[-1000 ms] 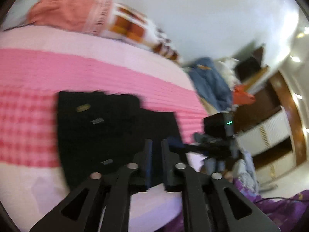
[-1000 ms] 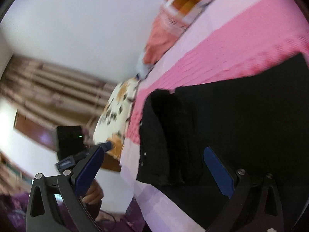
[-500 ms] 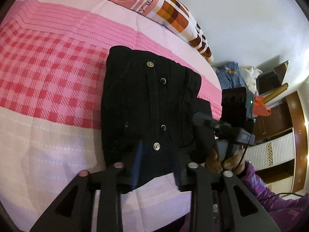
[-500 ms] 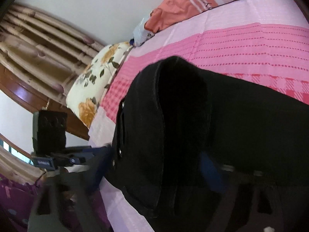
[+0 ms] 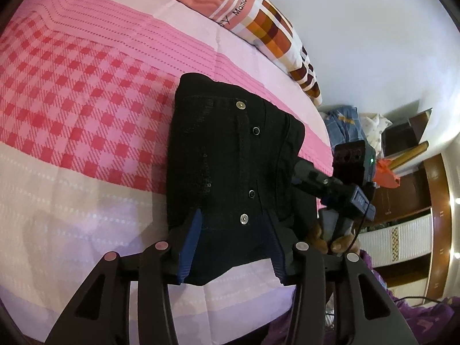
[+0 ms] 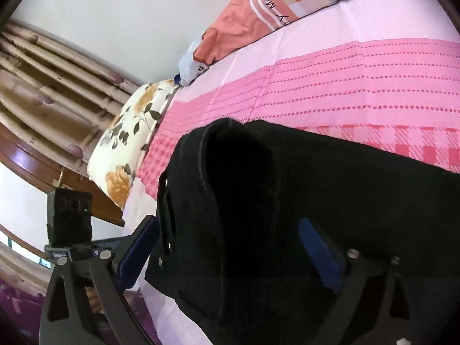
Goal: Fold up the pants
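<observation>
Left wrist view shows your left gripper [image 5: 233, 238] spread wide over the near edge of the black pants [image 5: 230, 166], with nothing pinched between its blue pads [image 5: 189, 244]; the cloth lies under and between the fingers without being clamped. The pants sit folded into a compact dark bundle straight ahead of these fingers on the pink bedsheet [image 5: 86, 115], with two silver snaps and two dark buttons showing along the fabric. Beyond the bundle, at the far edge of the bed, lies a salmon and checked pillow [image 5: 253, 11]. To the right of your left fingers, your right gripper [image 5: 339, 189] rests against the bundle's right side, your hand wrapped around its handle. From the right wrist view, your right gripper [image 6: 230, 247] is likewise wide open and holds nothing; the pants [image 6: 287, 215] fill the space between its fingers, a rounded fold rising just ahead of them. Off to the left of these fingers you can see your left gripper [image 6: 86, 244] at the bundle's other side, and farther ahead on that side a floral pillow [image 6: 129, 149] at the bed's edge, with curtains [image 6: 43, 80] behind it.
</observation>
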`<state>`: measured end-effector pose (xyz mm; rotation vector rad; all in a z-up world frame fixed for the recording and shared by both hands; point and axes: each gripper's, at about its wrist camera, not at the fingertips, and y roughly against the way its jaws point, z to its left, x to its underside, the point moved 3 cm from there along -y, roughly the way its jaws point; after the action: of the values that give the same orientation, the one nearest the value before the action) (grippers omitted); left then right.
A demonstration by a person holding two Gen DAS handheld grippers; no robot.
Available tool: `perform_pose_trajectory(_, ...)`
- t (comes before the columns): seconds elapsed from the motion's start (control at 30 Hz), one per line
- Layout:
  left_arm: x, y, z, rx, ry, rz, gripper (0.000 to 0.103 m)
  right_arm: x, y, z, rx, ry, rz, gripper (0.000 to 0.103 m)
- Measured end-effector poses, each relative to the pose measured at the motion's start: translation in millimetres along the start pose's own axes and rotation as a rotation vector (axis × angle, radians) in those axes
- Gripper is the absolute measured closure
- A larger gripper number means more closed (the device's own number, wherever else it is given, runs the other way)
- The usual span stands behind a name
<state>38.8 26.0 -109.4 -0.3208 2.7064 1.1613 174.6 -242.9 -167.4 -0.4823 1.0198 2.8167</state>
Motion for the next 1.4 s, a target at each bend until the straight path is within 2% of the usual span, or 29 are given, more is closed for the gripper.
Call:
perform_pose_trajectory(0.1, -0.4, -0.5, -0.8, -0.003, 0.004, -0.004, 0.054, 2.0, -8.6, -1.5, -0.050, -0.018, 0.047, 0.007)
perform_pose_trajectory(0.13, -0.5, -1.3, -0.6, -0.005, 0.006, -0.002, 0.053, 2.8, -10.5, -0.1, -0.053, -0.013, 0.054, 0.016)
perform_pose_trajectory(0.17, -0.7, -2.6, -0.2, -0.007, 0.012, 0.001, 0.052, 3.9, -14.0, 1.9, -0.085, -0.017, 0.073, 0.052)
perform_pose_trajectory(0.2, -0.9, -3.7, 0.4, -0.006, 0.019, 0.004, 0.052, 4.7, -18.2, 2.8, -0.090, -0.028, 0.093, 0.074)
perform_pose_trajectory(0.23, -1.1, -4.0, 0.3, -0.004, 0.026, 0.003, 0.051, 5.9, -23.2, 1.6, -0.062, -0.038, 0.108, 0.083)
perform_pose_trajectory(0.27, -1.3, -3.9, 0.4, -0.004, 0.032, -0.001, 0.051, 6.8, -25.2, 0.1, -0.052, -0.051, 0.107, 0.083)
perform_pose_trajectory(0.33, -1.7, -3.5, -0.6, -0.002, 0.043, -0.003, 0.051, 8.7, -21.0, -4.2, -0.089, -0.116, 0.088, 0.087)
perform_pose_trajectory(0.53, -7.4, 3.5, -12.7, -0.024, 0.011, -0.028, 0.046, 26.8, 30.3, -2.2, -0.174, -0.212, -0.030, 0.090)
perform_pose_trajectory(0.63, -10.2, 0.9, -21.7, -0.033, -0.017, -0.037, 0.043, 43.8, 65.8, -12.8, -0.170, -0.274, -0.101, 0.090)
perform_pose_trajectory(0.8, -10.4, -19.7, -40.3, -0.041, -0.075, 0.004, 0.043, 75.2, 117.2, -50.0, -0.096, -0.383, -0.204, 0.090)
perform_pose_trajectory(0.93, -7.6, -37.3, -56.4, -0.042, -0.127, 0.038, 0.042, 90.4, 131.2, -76.7, -0.082, -0.451, -0.231, 0.090)
perform_pose_trajectory(1.2, 3.1, -59.5, -76.8, -0.083, -0.221, 0.091, 0.042, 87.5, 139.3, -77.6, -0.107, -0.461, -0.264, 0.091)
perform_pose_trajectory(1.4, 1.4, -67.6, -69.0, -0.086, -0.202, 0.102, 0.041, 92.0, 155.7, -90.8, -0.081, -0.472, -0.296, 0.093)
